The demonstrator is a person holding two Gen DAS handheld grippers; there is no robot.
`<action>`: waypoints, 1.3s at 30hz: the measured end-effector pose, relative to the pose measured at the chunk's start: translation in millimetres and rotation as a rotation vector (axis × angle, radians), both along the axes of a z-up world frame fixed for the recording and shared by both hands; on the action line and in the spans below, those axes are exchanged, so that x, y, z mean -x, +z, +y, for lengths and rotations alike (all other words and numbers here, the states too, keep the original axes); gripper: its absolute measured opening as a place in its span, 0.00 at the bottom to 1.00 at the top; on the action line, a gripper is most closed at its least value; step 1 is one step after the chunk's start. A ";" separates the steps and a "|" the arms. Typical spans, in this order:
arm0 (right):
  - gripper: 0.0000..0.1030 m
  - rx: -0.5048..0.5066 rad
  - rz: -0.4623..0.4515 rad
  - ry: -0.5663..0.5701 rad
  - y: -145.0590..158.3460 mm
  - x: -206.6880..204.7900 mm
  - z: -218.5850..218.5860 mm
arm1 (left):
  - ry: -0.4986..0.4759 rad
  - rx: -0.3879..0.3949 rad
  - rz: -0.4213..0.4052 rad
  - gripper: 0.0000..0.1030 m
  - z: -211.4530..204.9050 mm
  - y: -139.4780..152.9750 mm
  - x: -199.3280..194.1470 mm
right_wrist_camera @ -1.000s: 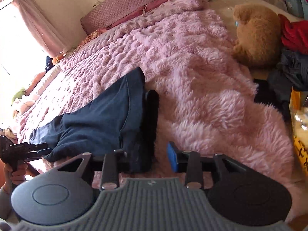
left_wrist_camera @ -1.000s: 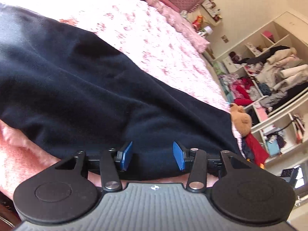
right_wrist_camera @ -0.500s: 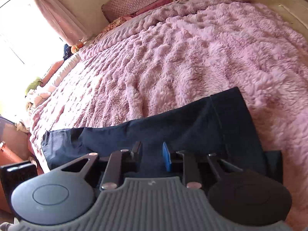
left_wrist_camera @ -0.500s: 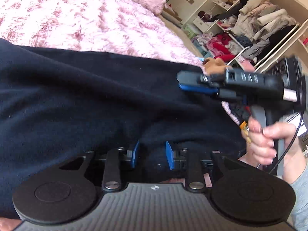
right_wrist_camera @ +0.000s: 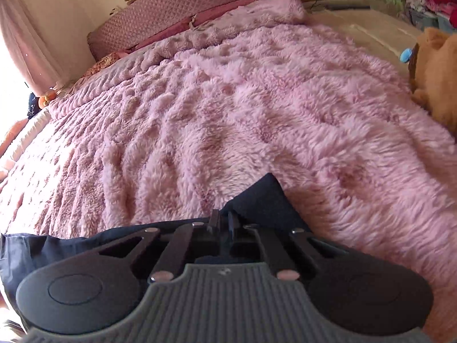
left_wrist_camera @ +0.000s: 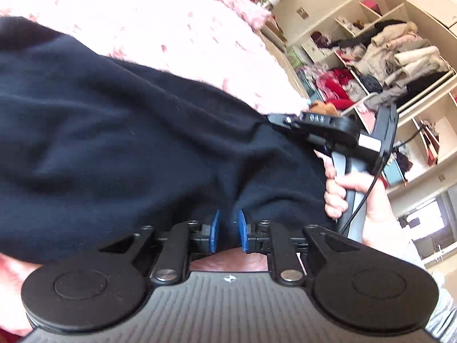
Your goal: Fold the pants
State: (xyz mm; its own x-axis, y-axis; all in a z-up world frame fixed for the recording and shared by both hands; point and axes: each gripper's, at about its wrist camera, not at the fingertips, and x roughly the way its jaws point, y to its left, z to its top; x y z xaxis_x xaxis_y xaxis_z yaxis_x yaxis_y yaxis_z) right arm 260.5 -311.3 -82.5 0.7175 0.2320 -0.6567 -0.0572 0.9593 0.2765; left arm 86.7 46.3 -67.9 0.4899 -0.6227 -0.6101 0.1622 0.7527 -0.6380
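Both grippers pinch the near edge of the pants (left_wrist_camera: 120, 131) lying on the bed (right_wrist_camera: 228, 108) to lift a fold: left gripper (left_wrist_camera: 227, 230) jaws closing on bunched cloth, right gripper (right_wrist_camera: 224, 224) jaws clamped shut on the hem.

A pink fluffy blanket (right_wrist_camera: 228, 114) covered the bed. A brown plush toy (right_wrist_camera: 437, 77) lay at its right edge. Open shelves (left_wrist_camera: 400, 57) held piled clothes (left_wrist_camera: 400, 54).

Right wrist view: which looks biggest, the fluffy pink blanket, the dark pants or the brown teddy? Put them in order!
1. Pink blanket, fills most of the view.
2. Dark pants, partly hidden behind the gripper.
3. Brown teddy, cut off at the edge, so its place is unsure.
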 end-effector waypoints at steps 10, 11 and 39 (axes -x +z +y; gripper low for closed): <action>0.39 0.113 -0.180 0.223 43.0 79.1 81.8 | 0.687 -0.027 -0.170 0.53 265.3 53.2 74.6; 0.39 0.073 -0.160 0.242 42.2 83.8 89.0 | 0.769 -0.024 -0.188 0.53 298.7 50.0 82.7; 0.42 -0.020 -0.060 0.285 22.5 97.7 205.0 | 0.951 0.363 -0.154 0.49 542.6 -88.4 20.6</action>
State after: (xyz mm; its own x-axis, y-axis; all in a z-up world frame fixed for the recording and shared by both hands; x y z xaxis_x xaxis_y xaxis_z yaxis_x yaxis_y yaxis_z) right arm 162.8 -106.3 -59.9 0.6594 0.4418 -0.6083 -0.3402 0.8969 0.2827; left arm 66.0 588.8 -156.3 0.9334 -0.0706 -0.3517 -0.3012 0.3784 -0.8752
